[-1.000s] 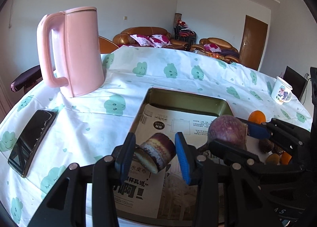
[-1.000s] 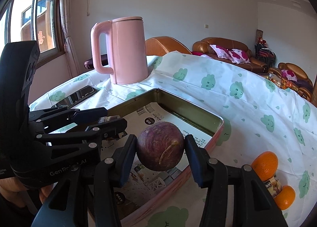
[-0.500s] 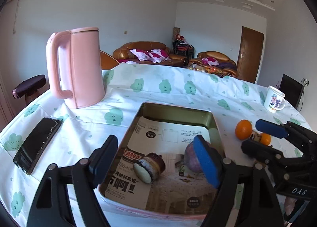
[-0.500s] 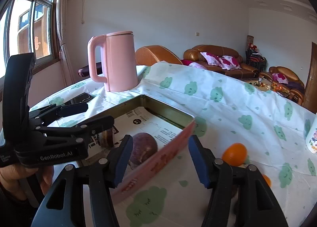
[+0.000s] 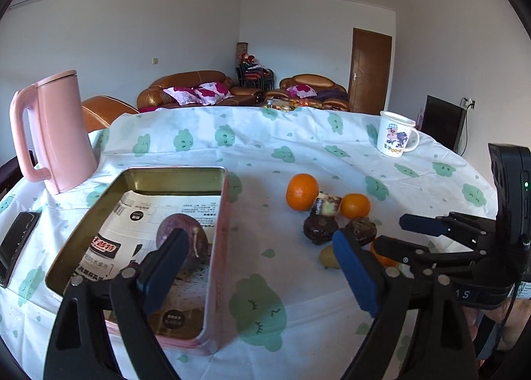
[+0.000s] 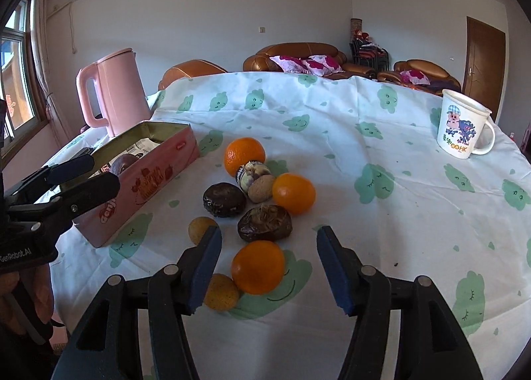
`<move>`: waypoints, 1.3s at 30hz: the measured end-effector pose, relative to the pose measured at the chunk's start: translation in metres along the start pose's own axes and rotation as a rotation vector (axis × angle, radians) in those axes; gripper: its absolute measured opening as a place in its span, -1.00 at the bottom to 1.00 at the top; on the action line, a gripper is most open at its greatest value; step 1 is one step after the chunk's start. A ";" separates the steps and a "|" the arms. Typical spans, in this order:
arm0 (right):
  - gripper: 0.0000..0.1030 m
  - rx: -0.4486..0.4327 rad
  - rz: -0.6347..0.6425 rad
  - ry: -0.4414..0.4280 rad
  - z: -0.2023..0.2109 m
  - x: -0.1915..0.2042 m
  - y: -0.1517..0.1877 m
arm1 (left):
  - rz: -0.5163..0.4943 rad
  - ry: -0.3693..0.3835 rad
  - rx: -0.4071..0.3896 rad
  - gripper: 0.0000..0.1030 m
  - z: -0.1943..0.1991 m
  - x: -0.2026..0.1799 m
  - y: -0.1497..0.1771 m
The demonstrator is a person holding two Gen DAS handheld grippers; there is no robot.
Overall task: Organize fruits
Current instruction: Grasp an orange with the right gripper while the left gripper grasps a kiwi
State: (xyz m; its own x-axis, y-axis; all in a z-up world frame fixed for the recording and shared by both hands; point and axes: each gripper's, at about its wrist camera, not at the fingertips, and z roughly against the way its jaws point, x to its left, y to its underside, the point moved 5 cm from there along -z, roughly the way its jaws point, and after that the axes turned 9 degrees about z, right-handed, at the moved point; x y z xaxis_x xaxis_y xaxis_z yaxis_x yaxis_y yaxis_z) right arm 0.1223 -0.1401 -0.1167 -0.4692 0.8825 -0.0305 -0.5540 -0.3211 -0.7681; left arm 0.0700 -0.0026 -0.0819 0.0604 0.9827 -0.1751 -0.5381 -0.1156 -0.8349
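A pink tin box (image 5: 217, 247) (image 6: 146, 181) lined with printed paper holds a purple passion fruit (image 5: 181, 235). To its right on the cloth lies a cluster of fruit: three oranges (image 6: 245, 156) (image 6: 293, 193) (image 6: 258, 267), two dark round fruits (image 6: 224, 199) (image 6: 265, 223), small tan fruits (image 6: 200, 229) (image 6: 220, 292) and a wrapped piece (image 6: 250, 174). My left gripper (image 5: 262, 275) is open and empty over the box's right wall. My right gripper (image 6: 268, 269) is open and empty, its jaws either side of the nearest orange.
A pink kettle (image 5: 54, 131) stands behind the box. A phone (image 5: 15, 244) lies at the left table edge. A white cartoon mug (image 6: 463, 124) stands at the far right. The round table has a white cloth with green cloud prints (image 6: 375, 181).
Both grippers let go of their fruit in the box, opened and drew back. They swung right, away from the box; the right one now faces the fruit cluster.
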 end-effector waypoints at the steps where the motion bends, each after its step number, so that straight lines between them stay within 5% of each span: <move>1: -0.10 0.016 -0.006 -0.006 -0.004 -0.001 0.001 | -0.003 0.004 0.004 0.76 -0.001 -0.003 0.001; 6: -0.15 0.083 -0.061 -0.114 -0.014 -0.005 0.009 | -0.008 0.035 0.024 0.76 -0.002 -0.015 0.007; 10: -0.32 0.055 -0.073 -0.132 -0.009 -0.004 0.010 | -0.035 0.065 0.039 0.76 -0.002 -0.031 0.015; 17: -0.32 -0.043 -0.076 0.046 0.024 -0.027 0.021 | -0.095 0.135 0.094 0.65 -0.009 -0.064 0.028; 26: -0.32 -0.062 -0.090 0.106 0.028 -0.046 0.032 | -0.149 0.193 0.214 0.13 -0.031 -0.097 0.047; 30: -0.32 -0.063 -0.076 0.116 0.028 -0.044 0.032 | -0.136 0.216 0.278 -0.32 -0.040 -0.097 0.052; 39: -0.32 -0.108 -0.040 0.136 0.035 -0.039 0.032 | -0.118 0.244 0.264 -0.42 -0.037 -0.095 0.055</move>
State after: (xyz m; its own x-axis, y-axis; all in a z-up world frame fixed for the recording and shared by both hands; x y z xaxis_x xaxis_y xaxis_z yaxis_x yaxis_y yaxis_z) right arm 0.0990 -0.1966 -0.1179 -0.3470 0.9345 -0.0793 -0.4898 -0.2527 -0.8344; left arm 0.0658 -0.1073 -0.1312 0.3160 0.9202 -0.2312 -0.7121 0.0690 -0.6987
